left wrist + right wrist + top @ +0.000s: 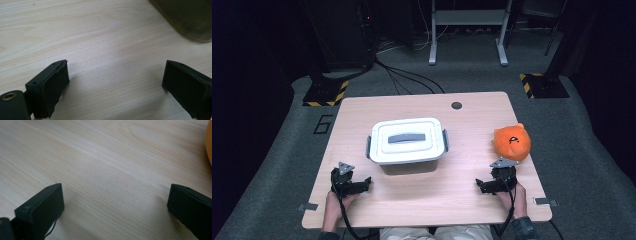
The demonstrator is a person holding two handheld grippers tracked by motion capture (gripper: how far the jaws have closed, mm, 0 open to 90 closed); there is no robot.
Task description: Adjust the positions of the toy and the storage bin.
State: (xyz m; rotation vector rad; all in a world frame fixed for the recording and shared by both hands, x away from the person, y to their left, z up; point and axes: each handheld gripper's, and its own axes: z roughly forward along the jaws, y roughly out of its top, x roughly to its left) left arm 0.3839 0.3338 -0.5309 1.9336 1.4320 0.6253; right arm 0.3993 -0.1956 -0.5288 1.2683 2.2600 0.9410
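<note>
Both grippers rest low on the near part of the table [472,107], well apart from each other. We see the left gripper [362,184] with its jaws spread wide and nothing between them, just bare wood; the right gripper [484,186] is the same, wide open and empty.

The white box [407,141] sits mid-table with its lid [407,136] on and a grey handle [406,138] across the top; in the left gripper view a dark corner of it shows at far right [190,17]. The orange plush toy [512,141] lies to the right of the box, just beyond the right gripper, and its edge shows at the right in the right gripper view [209,142].

Risks, as we judge them: the side clips look shut, so a pull on the handle could lift or drag the whole box. The toy is soft and round; a shallow pinch may slip off, or a low approach may nudge it toward the right table edge. The grippers sit so low that their jaws may scrape the wood.
</note>
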